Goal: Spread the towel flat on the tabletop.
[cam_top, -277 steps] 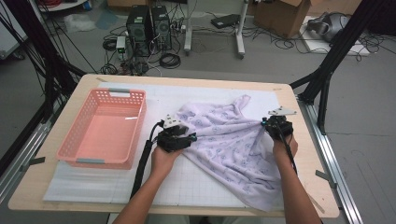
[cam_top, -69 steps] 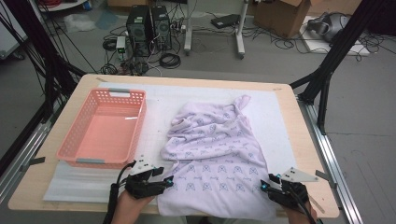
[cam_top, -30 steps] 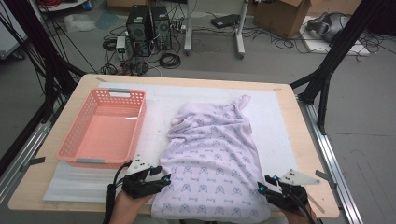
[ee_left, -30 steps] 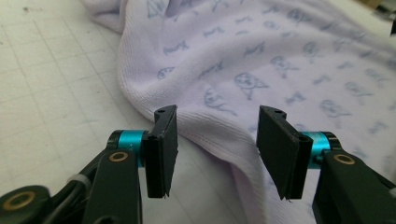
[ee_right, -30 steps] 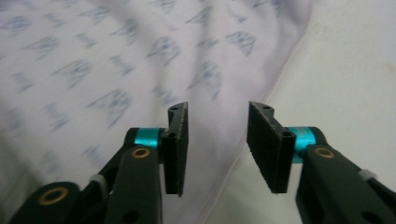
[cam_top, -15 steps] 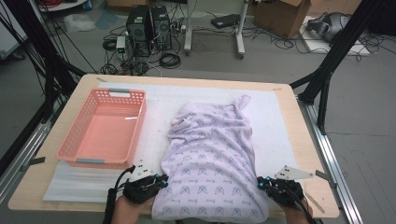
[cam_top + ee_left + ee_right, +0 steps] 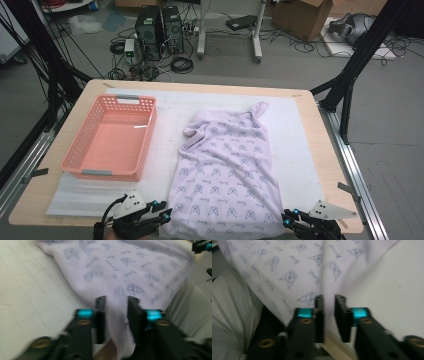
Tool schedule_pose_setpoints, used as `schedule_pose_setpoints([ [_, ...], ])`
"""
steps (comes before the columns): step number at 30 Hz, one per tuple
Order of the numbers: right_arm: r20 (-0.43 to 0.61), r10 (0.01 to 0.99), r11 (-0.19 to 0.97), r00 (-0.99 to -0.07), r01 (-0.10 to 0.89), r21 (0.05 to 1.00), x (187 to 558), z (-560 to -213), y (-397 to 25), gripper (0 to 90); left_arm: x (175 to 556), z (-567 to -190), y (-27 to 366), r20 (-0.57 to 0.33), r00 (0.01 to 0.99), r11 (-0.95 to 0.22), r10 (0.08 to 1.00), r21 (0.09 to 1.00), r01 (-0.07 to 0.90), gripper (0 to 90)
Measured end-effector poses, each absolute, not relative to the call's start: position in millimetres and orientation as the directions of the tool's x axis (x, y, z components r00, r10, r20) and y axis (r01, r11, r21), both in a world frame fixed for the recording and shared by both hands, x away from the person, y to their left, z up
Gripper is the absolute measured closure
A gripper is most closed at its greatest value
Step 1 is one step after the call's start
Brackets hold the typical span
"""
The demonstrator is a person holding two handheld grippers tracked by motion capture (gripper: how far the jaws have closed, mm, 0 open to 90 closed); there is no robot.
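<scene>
Left tool [image 7: 163, 215] and right tool [image 7: 286, 216] clamped on near hem corners of lilac garment [image 7: 225, 170], at desk [image 7: 327, 165] front edge. Spread flat beside pink basket [image 7: 100, 173]; probably smoothed, folding and basketing left.

The garment [image 7: 225, 172] lies on the mat [image 7: 295, 135], stretching ahead of both grippers. The left gripper [image 7: 161, 217] sits at its near left corner, the right gripper [image 7: 286, 218] at its near right corner. The basket [image 7: 111, 135] stands ahead and left of the left gripper, apart from the garment
</scene>
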State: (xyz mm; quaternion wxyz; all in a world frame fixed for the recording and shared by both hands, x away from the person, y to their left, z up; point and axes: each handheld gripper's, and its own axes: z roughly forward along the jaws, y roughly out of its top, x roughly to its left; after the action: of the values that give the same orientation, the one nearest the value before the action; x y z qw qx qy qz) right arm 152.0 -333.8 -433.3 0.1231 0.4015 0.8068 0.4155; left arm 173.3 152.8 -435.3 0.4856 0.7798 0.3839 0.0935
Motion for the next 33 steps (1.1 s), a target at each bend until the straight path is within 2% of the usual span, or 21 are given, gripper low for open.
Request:
schedule_pose_setpoints([
  [6, 0.074, 0.808, 0.315, -0.584, 0.535, 0.784, 178.3, -432.0, -329.9, 67.6, 217.2, -438.9, 138.6, -0.198, 0.656, -0.213, 0.728, 0.845, 0.491, 60.9],
  [10, 0.075, 0.845, 0.279, -0.529, 0.556, 0.783, 205.4, -436.7, -328.0, 63.2, 245.8, -444.8, 128.5, -0.178, 0.624, -0.222, 0.761, 0.832, 0.508, 58.1],
  [14, 0.072, 0.853, 0.280, -0.517, 0.569, 0.773, 225.9, -441.6, -321.3, 63.2, 261.0, -452.5, 120.6, -0.174, 0.597, -0.250, 0.783, 0.791, 0.559, 56.7],
  [16, 0.080, 0.843, 0.292, -0.531, 0.577, 0.762, 232.6, -445.3, -316.6, 65.9, 260.2, -452.3, 118.1, -0.160, 0.603, -0.259, 0.781, 0.796, 0.547, 60.4],
  [17, 0.088, 0.837, 0.299, -0.540, 0.587, 0.753, 235.5, -448.1, -313.6, 67.4, 258.7, -452.0, 116.6, -0.136, 0.611, -0.281, 0.780, 0.796, 0.536, 67.5],
  [18, 0.074, 0.836, 0.310, -0.544, 0.579, 0.754, 236.1, -449.7, -310.9, 72.7, 257.2, -451.8, 114.7, -0.128, 0.620, -0.293, 0.774, 0.796, 0.530, 80.0],
  [19, 0.082, 0.826, 0.315, -0.558, 0.576, 0.754, 236.3, -449.2, -310.1, 84.2, 255.3, -451.4, 113.2, -0.122, 0.611, -0.291, 0.782, 0.796, 0.531, 83.6],
  [24, 0.053, 0.824, 0.337, -0.564, 0.563, 0.755, 229.9, -443.0, -314.3, 87.5, 238.2, -444.7, 115.7, -0.106, 0.620, -0.290, 0.778, 0.814, 0.503, 84.8],
  [26, 0.047, 0.836, 0.323, -0.547, 0.560, 0.763, 225.4, -439.0, -323.5, 87.6, 233.3, -442.4, 119.6, -0.134, 0.616, -0.264, 0.776, 0.819, 0.510, 83.1],
  [27, 0.040, 0.841, 0.327, -0.540, 0.565, 0.758, 223.0, -437.2, -327.1, 87.6, 232.0, -442.9, 120.9, -0.159, 0.616, -0.249, 0.772, 0.815, 0.523, 79.3],
  [30, -0.019, 0.852, 0.365, -0.524, 0.568, 0.738, 215.7, -434.4, -332.7, 87.6, 230.1, -444.8, 124.1, -0.201, 0.597, -0.209, 0.777, 0.812, 0.545, 60.2],
  [33, -0.112, 0.859, 0.424, -0.500, 0.571, 0.702, 210.0, -433.0, -333.7, 87.6, 230.4, -442.4, 128.0, -0.242, 0.591, -0.163, 0.769, 0.820, 0.548, 57.3],
])
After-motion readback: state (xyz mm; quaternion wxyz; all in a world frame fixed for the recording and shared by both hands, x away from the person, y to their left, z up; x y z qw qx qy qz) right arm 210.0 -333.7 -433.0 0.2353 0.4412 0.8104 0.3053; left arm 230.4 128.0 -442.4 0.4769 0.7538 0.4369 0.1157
